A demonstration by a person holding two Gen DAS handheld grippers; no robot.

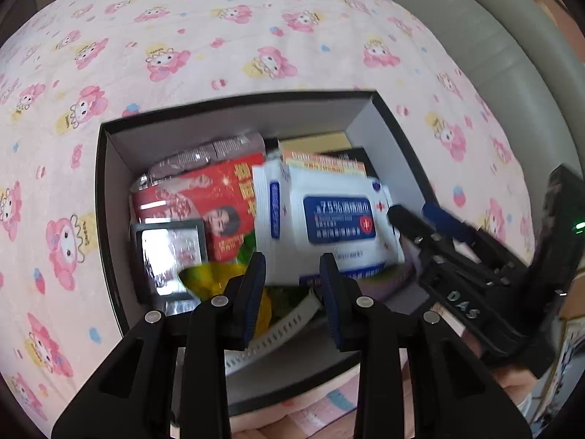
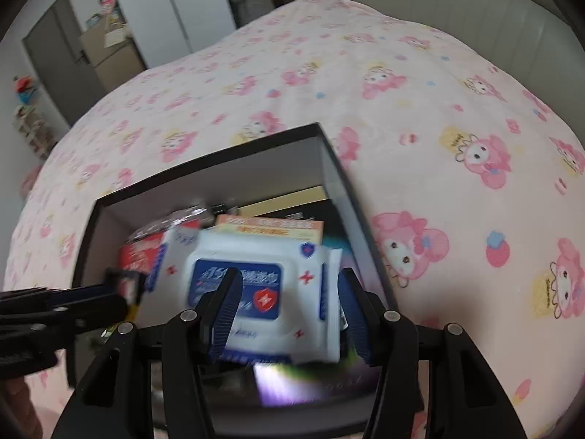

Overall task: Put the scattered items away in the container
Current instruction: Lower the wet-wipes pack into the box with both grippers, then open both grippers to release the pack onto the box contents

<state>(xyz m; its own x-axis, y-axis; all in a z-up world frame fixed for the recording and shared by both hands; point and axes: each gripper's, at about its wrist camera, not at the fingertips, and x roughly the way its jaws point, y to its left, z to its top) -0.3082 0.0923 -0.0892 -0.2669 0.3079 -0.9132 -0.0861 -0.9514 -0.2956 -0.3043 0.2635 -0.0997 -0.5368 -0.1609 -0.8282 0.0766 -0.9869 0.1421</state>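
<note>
Right gripper open w/ wipes pack inside box.

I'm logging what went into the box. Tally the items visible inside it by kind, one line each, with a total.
Wet-wipe pack, white and blue: 1
Red snack bag: 1
Brownish foil packet: 1
Orange flat box: 1
Black framed item: 1
Yellow-green wrapper: 1
White ridged strap: 1
Total: 7 visible; more may be hidden underneath.
</note>
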